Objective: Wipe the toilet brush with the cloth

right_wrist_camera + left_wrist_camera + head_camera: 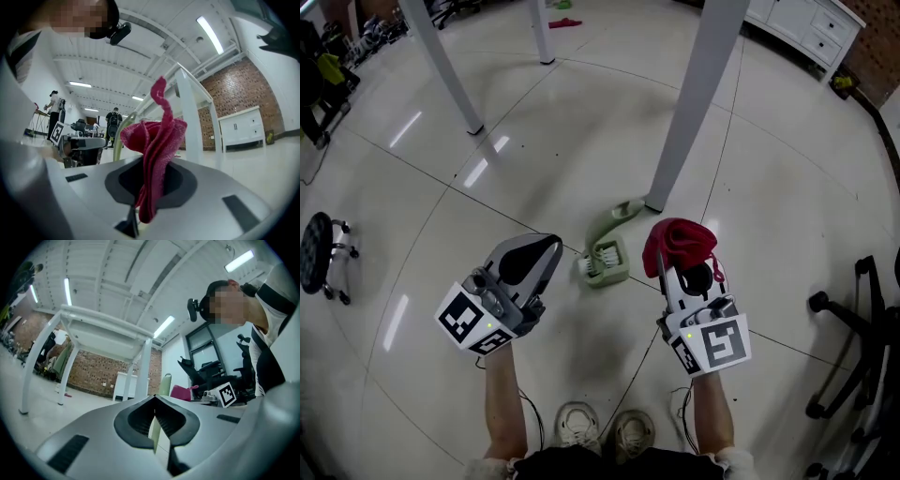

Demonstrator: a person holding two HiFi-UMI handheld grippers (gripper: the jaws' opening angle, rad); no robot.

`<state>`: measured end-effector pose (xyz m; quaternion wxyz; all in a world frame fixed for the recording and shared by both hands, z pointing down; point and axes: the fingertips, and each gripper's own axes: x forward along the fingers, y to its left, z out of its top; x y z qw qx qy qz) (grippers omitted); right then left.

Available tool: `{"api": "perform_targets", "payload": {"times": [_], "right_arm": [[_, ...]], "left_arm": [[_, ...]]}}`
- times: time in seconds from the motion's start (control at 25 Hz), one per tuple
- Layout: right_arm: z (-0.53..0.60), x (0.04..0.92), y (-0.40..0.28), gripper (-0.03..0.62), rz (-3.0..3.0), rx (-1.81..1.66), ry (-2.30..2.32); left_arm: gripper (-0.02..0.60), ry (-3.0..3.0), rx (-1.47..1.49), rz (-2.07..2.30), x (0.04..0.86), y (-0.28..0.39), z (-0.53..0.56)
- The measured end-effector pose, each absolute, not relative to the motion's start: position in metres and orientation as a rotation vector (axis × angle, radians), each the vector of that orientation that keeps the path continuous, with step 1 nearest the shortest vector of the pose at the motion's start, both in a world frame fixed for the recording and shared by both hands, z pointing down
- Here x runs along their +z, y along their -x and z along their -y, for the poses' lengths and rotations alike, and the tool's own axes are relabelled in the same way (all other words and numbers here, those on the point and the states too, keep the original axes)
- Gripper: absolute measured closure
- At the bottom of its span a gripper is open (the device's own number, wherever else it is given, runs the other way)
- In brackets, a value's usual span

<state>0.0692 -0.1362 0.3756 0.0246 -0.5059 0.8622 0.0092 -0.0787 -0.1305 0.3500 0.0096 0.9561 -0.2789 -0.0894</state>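
Observation:
The pale green toilet brush (606, 261) sits on the tiled floor between my two grippers, its handle reaching toward a table leg. My left gripper (553, 246) hangs to its left, apart from it, jaws shut with nothing held. In the left gripper view the left gripper (154, 400) is closed, and the green handle (165, 383) shows beyond it. My right gripper (678, 268) is shut on a red cloth (680, 242). In the right gripper view the cloth (157, 136) bunches up out of the jaws, and the curved brush handle (121, 133) rises to its left.
White table legs (689, 103) (441, 66) stand on the floor ahead. A white cabinet (806, 23) is at the back right, an office chair base (862, 337) at the right, a castor stool (319, 253) at the left. My shoes (605, 431) are below. People (113, 119) stand far off.

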Motion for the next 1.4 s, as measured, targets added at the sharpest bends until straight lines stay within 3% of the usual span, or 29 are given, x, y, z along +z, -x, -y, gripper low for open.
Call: {"api": "perform_targets", "payload": {"times": [0.28,0.52,0.72,0.92,1.4], "right_arm": [[0.144,0.335,-0.044,0.562,-2.808,0.224,1.537],[0.146,0.329,-0.047,0.562,-2.816,0.228,1.559],[0.152,0.332,-0.038,0.562,-2.835,0.213,1.512],[0.152,0.346,-0.010,0.562,-2.959,0.433,1.470],[0.160,0.458,0.027,0.562,-3.278,0.599,1.471]], "left_arm": [[0.577,-3.178,-0.141,0.674,0.272,0.032,0.136],[0.577,-3.125,0.187,0.514,0.285,0.000,0.151],[0.577,-3.074,0.091,0.527,0.293,0.004,0.150],[0.577,-3.078,0.076,0.563,0.295,0.006,0.150],[0.577,-3.068,0.122,0.626,0.304,0.015,0.155]]}}
